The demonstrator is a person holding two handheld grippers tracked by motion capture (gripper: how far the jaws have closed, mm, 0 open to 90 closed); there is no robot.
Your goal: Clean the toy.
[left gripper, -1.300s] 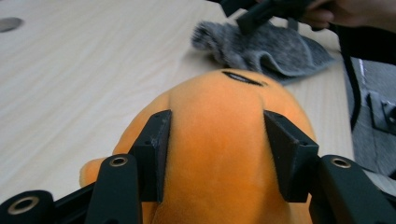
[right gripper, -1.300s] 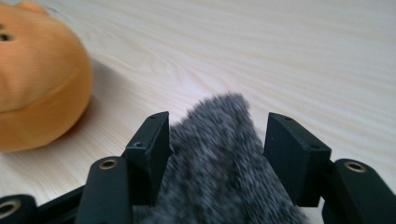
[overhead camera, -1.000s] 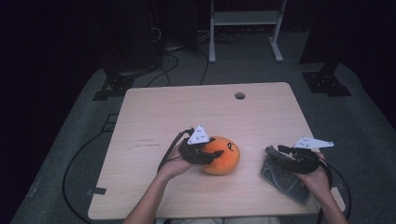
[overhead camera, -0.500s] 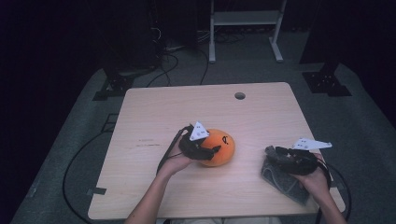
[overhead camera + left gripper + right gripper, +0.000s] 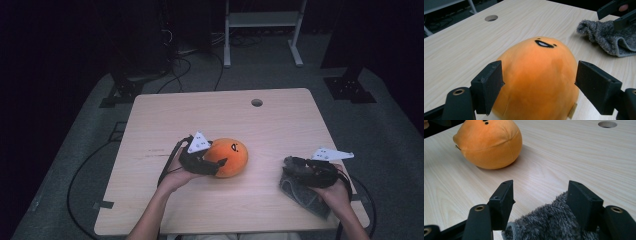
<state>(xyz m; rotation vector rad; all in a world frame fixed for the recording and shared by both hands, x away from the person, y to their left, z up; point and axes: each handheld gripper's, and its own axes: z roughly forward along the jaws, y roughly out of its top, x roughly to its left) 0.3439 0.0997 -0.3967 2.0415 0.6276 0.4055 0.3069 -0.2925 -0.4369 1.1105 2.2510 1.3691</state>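
Orange plush toy (image 5: pixel 539 77) sits low and central in your left gripper view, between the two black jaws of your left gripper (image 5: pixel 539 87). Those jaws have just been opening: the left-hand pad lies at the edge of the plush, the right-hand pad stands a little apart from it, so you are not squeezing it now. Its small black face is on the top, turned away from you. In the high view the same toy (image 5: pixel 229 156) rests on the wooden table (image 5: pixel 280 125), a little below the centre of the frame, and your left gripper (image 5: pixel 220 165) is just at its left side, with the grey three-cornered plate on top.

Next, at the lower right of the high view, your right gripper (image 5: pixel 289 167) is above the grey furry cloth (image 5: pixel 300 192), which lies near the lower right edge of the table. In the right gripper view the cloth (image 5: pixel 549 225) fills the bottom between the jaws of the right gripper (image 5: pixel 541 195). These jaws have just been opening a little and stand wide; the right-hand pad seems to touch the fur, the left-hand one is just beside it, so you do not clamp the cloth.

Farther away, the round hole (image 5: pixel 257 102) is in the upper part of the table, well apart from both things
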